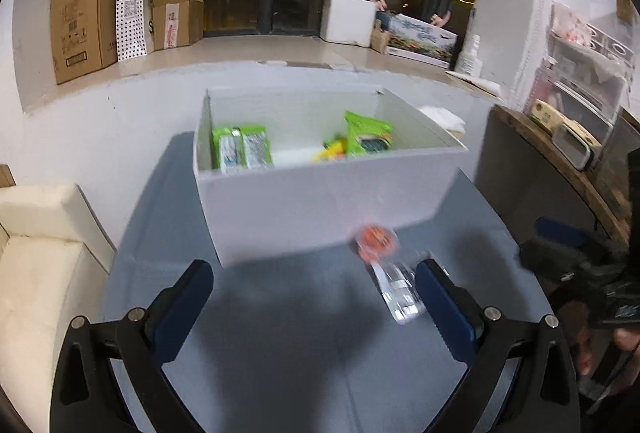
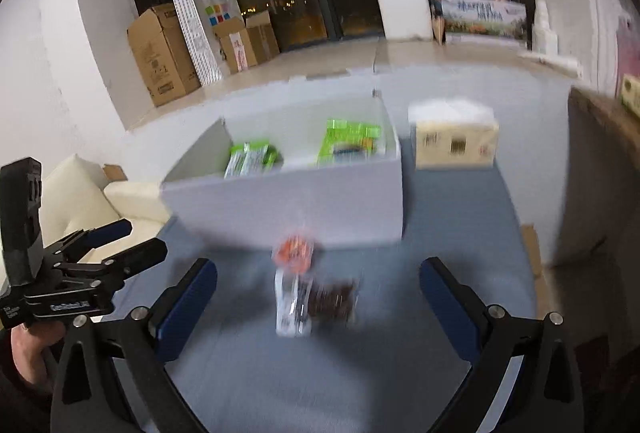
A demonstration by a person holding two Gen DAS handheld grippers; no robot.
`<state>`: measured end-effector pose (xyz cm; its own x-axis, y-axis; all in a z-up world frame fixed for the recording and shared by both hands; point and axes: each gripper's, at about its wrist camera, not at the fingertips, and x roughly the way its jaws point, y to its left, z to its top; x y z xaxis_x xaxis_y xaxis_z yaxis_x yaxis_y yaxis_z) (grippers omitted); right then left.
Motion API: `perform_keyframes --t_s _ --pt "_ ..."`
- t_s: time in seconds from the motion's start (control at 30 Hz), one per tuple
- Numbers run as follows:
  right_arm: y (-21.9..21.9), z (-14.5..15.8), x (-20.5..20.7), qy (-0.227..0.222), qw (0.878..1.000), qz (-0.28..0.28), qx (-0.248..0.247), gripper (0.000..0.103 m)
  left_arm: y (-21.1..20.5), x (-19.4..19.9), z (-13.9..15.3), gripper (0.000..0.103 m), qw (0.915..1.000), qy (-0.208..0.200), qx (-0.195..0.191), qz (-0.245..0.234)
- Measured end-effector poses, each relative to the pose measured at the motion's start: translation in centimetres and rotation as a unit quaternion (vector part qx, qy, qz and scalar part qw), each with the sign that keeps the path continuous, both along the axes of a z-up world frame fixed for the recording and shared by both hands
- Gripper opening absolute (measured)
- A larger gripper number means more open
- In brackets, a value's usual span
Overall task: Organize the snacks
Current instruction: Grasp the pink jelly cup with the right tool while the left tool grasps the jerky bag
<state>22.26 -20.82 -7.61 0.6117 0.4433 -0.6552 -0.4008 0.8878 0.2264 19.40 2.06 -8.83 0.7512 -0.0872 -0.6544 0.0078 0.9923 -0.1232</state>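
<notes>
With both grippers gaping empty, the snack packet (image 2: 298, 289) at twelve o'clock looks light, crinkly, best pinched mid-body.

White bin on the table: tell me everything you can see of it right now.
The white bin is an open-topped rectangular box with plain, smooth, thin walls, possibly plastic or card; motion blur hides detail. It stands upright on the blue-grey table, towards its far end. Inside, green snack packets lean at the left, a bigger green bag stands at the right, with something yellow beside it. A clear packet with an orange label lies on the table just in front; whether it touches the bin is unclear.
</notes>
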Motion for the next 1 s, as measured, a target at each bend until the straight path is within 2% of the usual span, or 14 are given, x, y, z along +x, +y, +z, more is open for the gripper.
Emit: perform_keyframes --t_s 0.17,0.33,0.43,0.67,0.8,0.87,0.9,0.93,1.0 --pt "-0.2 -3.1 -1.5 0.022 1.000 0.005 0.002 0.103 -1.2 -3.2 -1.4 0.103 0.9999 0.010 -0.012 -0.007" --pt "1.2 -3.8 -1.3 0.016 1.000 0.022 -0.006 0.103 -0.6 -4.5 -1.9 0.103 0.9998 0.012 -0.014 0.006" --pt "2.7 -3.8 0.2 0.007 0.999 0.028 -0.027 0.103 0.4 -5.0 -2.0 0.103 0.9996 0.013 -0.017 0.019" --pt "6.6 -5.7 5.5 0.031 0.998 0.037 -0.043 0.103 2.8 -5.9 -2.6 0.103 0.9989 0.019 -0.020 0.038" --pt "8.8 -7.1 7.5 0.051 0.996 0.039 -0.062 0.087 4.1 -6.2 -3.0 0.103 0.9981 0.024 -0.029 0.049" --pt "9.7 -7.8 8.2 0.059 0.994 0.040 -0.077 0.087 4.8 -6.2 -3.2 0.103 0.9978 0.025 -0.029 0.055" --pt "10.1 -8.2 8.5 0.061 0.994 0.042 -0.080 0.083 5.0 -6.3 -3.3 0.103 0.9976 0.025 -0.030 0.056" --pt "10.4 -8.5 8.7 0.061 0.994 0.047 -0.081 0.069 5.3 -6.3 -3.3 0.103 0.9975 0.025 -0.031 0.058" --pt "10.8 -9.0 9.0 0.067 0.992 0.048 -0.092 0.049 5.6 -6.3 -3.4 0.103 0.9973 0.026 -0.032 0.061"
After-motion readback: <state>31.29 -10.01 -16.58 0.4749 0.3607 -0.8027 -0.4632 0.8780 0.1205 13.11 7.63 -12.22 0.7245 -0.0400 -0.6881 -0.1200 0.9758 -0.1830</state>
